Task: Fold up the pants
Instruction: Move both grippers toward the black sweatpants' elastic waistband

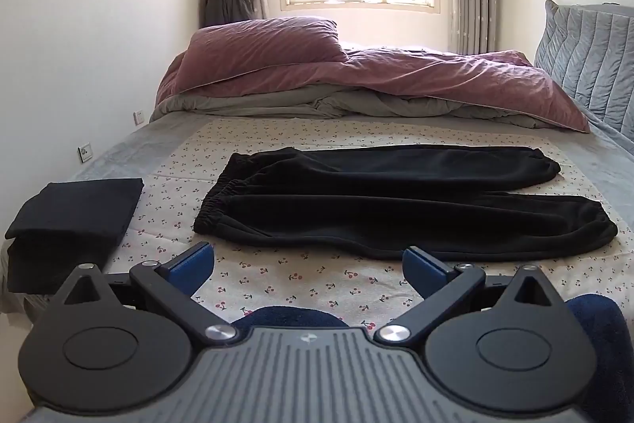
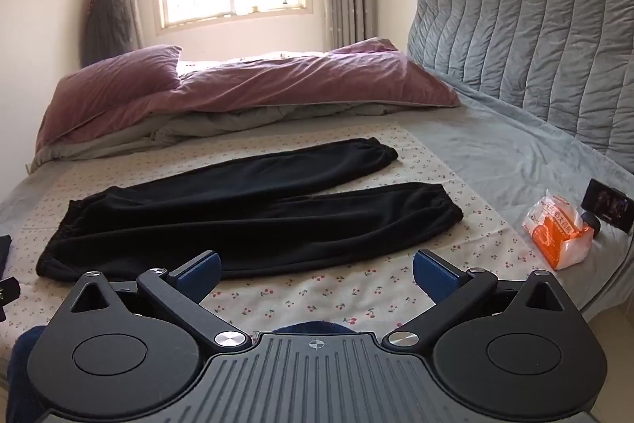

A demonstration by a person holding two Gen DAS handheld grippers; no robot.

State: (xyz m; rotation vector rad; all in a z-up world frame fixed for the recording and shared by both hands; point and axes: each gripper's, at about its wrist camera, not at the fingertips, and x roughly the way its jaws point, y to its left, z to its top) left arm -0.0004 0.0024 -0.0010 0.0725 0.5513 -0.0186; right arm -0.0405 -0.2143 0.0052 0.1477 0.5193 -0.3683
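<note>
While both hand-held grippers hang over the near edge of the bed, the black pants (image 1: 396, 201) lie flat on the cherry-print sheet (image 1: 301, 276), unfolded. Their long axis runs sideways across the bed: elastic waistband at the left, gathered ankle cuffs at the right. The two legs sit side by side with a thin wedge of sheet showing between them near the cuffs. The fabric looks like soft, fuzzy fleece, matte, with a ruffled waistband.

The left hand-held gripper (image 1: 308, 264) is spread wide with nothing between its blue ribbed pads, hovering just short of the near leg. Same deal with the right hand-held gripper (image 2: 316, 270): jaws wide apart, empty, near the pants' lower edge.

Off to the left there's a folded black garment (image 1: 75, 221) in a neat square stack. Further back sits a crumpled mauve duvet (image 1: 356, 74), and to the right a quilted grey headboard (image 2: 535, 58) and an orange-and-white packet (image 2: 554, 232).
</note>
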